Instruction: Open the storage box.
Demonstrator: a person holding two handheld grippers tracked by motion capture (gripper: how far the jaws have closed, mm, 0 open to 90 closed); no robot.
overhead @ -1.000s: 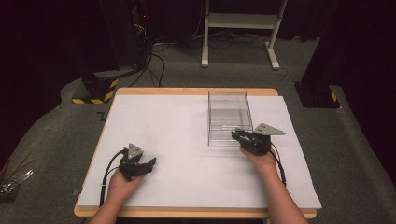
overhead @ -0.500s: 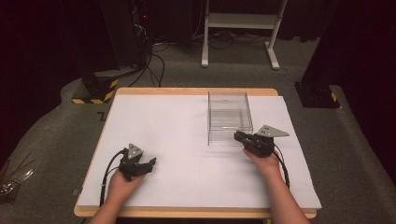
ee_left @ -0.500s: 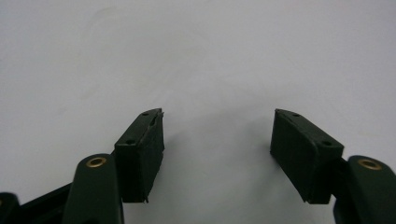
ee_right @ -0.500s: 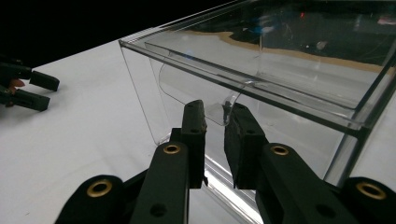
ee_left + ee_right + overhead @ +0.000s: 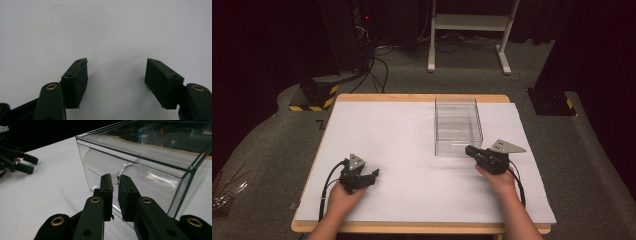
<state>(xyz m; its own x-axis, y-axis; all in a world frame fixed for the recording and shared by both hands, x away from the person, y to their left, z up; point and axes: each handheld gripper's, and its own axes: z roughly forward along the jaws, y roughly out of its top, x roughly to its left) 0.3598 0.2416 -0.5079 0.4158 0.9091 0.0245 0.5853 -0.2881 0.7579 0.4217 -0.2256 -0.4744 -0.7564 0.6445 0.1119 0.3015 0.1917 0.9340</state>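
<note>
Pinching clear box (image 5: 140, 170) front handle, right gripper (image 5: 115, 178); left gripper (image 5: 116, 67) released, well apart

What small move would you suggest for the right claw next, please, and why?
Probably a gentle pull toward the person: the right claw looks closed on the curved handle tab of the clear plastic drawer box, while the left claw rests open on the white table cover.

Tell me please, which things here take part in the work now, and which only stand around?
In the work:
- clear plastic box, its front wall between the nearly shut jaws
- right gripper, at that wall
- left gripper, open, empty, over the white table cover

Standing around:
- white metal stand on the floor behind
- black-and-yellow striped base
- floor cables
</note>
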